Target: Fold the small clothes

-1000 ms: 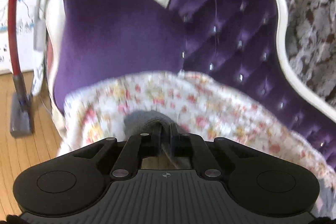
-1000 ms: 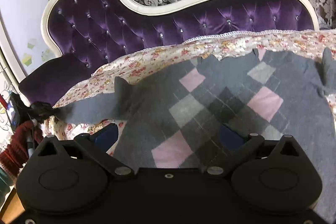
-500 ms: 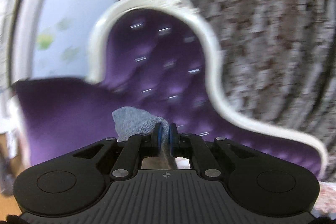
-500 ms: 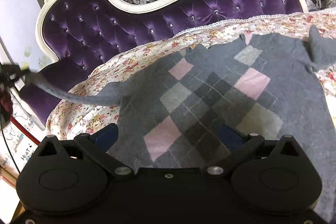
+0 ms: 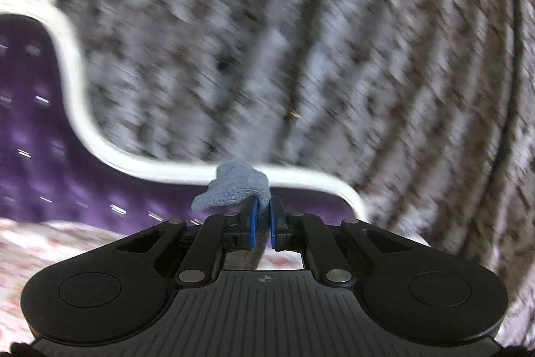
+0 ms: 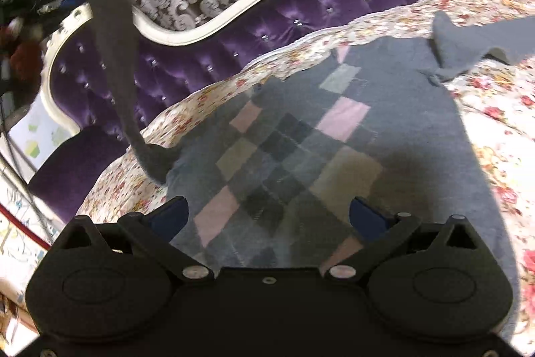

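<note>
Right wrist view gives me the whole layout, so I take the sweater (image 6: 334, 156) as my landmark. It lies flat on the floral blanket (image 6: 485, 129) that covers the purple sofa (image 6: 301, 22), argyle front facing up. My right gripper (image 6: 267, 216) hovers over the hem end of the sweater with its jaws wide apart and nothing between them.

The left sleeve (image 6: 117, 62) rises from the sweater's left shoulder in a taut column, up to my left gripper (image 6: 57, 0) at the upper left of that view. In the left wrist view, the left gripper (image 5: 261, 216) has its blue pads (image 5: 253, 223) together, clamped on the sleeve cuff (image 5: 234, 189), which bunches out ahead of the fingertips.

Risks as I judge them:
- Only the cuff tip is pinched. A fast swing may pull the knit out of the pads, dropping the sleeve beside the sweater instead of across it.
- The sleeve is under tension. With nothing pinning the body, a further pull may drag the shoulder and skew the sweater on the blanket.
- The left wrist view is heavily blurred, so I cannot confirm grip depth.
- The loose blanket may wrinkle under a dragged sweater.
</note>
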Tool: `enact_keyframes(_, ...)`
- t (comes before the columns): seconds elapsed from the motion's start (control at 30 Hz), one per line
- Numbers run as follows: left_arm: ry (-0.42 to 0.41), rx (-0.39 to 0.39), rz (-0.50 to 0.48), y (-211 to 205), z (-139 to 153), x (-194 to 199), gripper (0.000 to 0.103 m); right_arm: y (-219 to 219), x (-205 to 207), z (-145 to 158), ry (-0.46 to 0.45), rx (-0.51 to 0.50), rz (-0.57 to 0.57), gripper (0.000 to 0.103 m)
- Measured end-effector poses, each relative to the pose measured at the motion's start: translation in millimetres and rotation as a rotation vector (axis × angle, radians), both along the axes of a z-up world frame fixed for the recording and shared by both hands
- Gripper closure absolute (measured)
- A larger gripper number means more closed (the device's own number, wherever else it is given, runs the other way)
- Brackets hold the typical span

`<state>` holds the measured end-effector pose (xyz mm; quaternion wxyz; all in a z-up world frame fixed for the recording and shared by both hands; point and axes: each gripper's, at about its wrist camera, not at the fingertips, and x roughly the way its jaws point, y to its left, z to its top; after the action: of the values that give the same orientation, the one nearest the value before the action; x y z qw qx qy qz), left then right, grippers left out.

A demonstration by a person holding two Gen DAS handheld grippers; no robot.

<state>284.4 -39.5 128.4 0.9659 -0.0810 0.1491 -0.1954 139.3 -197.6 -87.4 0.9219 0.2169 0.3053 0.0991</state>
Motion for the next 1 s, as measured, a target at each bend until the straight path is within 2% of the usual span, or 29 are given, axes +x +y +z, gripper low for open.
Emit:
enact_keyframes(0.13,0.072,0.036,-0.094,-58,-43,6,0.095,-17,-3,-1,0.000,0.012,-0.039,0.001)
enact_keyframes(0.23,0.121,0.091,-0.145,-88,-71,7,0.093,-30,-4,-3,0.006,0.026,-0.066,0.001)
enact_keyframes(0.27,0.132,0.108,-0.165,-94,-78,5,0.090,-33,-4,-4,0.008,0.030,-0.075,0.001)
enact_keyframes(0.3,0.139,0.121,-0.181,-98,-83,2,0.076,-37,-4,-4,0.011,0.031,-0.083,0.001)
enact_keyframes(0.33,0.140,0.127,-0.192,-100,-86,0,0.069,-39,-4,-5,0.014,0.030,-0.089,0.001)
enact_keyframes(0.47,0.107,0.145,-0.216,-89,-85,-15,0.067,-48,-4,-7,0.023,0.024,-0.108,0.001)
enact_keyframes(0.53,0.088,0.149,-0.181,-78,-84,-17,0.059,-51,-2,-6,0.024,0.016,-0.113,0.001)
enact_keyframes(0.67,0.120,0.186,-0.031,-34,-103,-14,0.058,-56,5,-1,0.011,-0.008,-0.116,0.001)
enact_keyframes(0.73,0.173,0.239,0.057,-12,-125,-6,0.058,-56,12,3,-0.002,-0.026,-0.114,0.001)
enact_keyframes(0.87,0.289,0.273,0.186,29,-170,9,0.059,-53,31,6,-0.023,-0.071,-0.095,0.001)
enact_keyframes(1.0,0.349,0.317,0.275,57,-202,17,0.059,-51,56,9,-0.052,-0.126,-0.079,0.004)
